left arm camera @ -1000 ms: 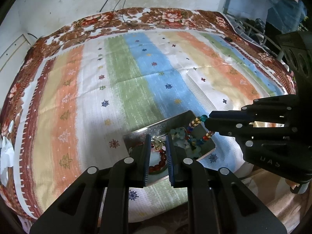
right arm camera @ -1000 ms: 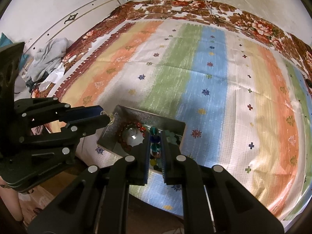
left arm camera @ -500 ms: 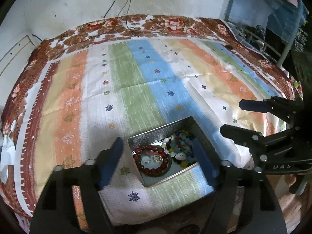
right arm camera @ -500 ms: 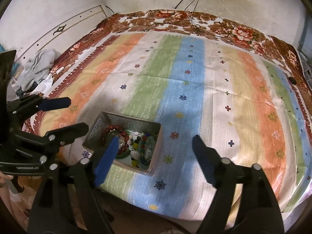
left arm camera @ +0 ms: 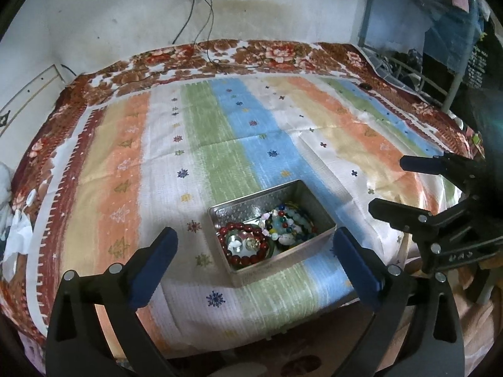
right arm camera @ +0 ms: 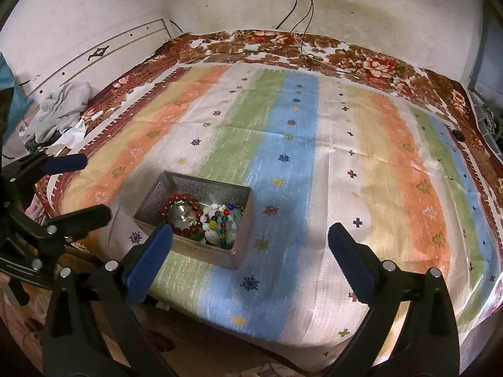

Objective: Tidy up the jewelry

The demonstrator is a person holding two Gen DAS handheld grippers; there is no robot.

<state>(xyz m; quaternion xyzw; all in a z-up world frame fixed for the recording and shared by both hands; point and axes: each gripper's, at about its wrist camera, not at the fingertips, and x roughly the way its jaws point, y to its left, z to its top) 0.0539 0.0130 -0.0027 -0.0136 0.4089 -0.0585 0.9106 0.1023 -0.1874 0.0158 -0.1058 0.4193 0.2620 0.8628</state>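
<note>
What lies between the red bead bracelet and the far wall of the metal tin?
Left wrist view: only bare tin floor between the red bead bracelet and the metal tin far wall.

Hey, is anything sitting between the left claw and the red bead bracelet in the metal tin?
Nothing visible. The left claw is open, holding nothing, and the red bead bracelet lies uncovered in the open tin; only the tin's near wall stands before it.

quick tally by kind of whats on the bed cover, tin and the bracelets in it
metal tin: 1
red bead bracelet: 1
multicoloured bead bracelets, tangled together so the number is unclear: at least 1
small round pieces inside the red loop: 2
total: at least 5
</note>
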